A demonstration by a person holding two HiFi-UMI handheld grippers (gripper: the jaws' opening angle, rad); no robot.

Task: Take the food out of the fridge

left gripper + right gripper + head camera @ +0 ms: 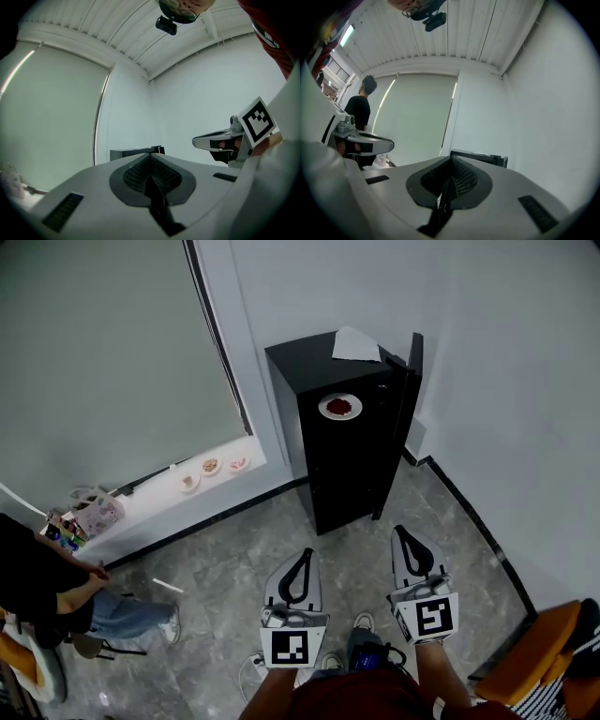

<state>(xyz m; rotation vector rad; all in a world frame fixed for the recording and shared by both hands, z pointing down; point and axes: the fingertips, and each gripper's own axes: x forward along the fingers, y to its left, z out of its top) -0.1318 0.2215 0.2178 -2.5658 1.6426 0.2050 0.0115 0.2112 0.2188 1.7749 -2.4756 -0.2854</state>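
From my head view, the fridge stands at upper centre against the wall, with a paper on its top at the back. A plate sits just below that, on or inside the fridge I can't tell. Small dishes lie on the sill to its left, and a seated person is at lower left.

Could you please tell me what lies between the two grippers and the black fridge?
Only bare grey floor: the head view shows nothing standing on the stretch between the left gripper, the right gripper and the fridge.
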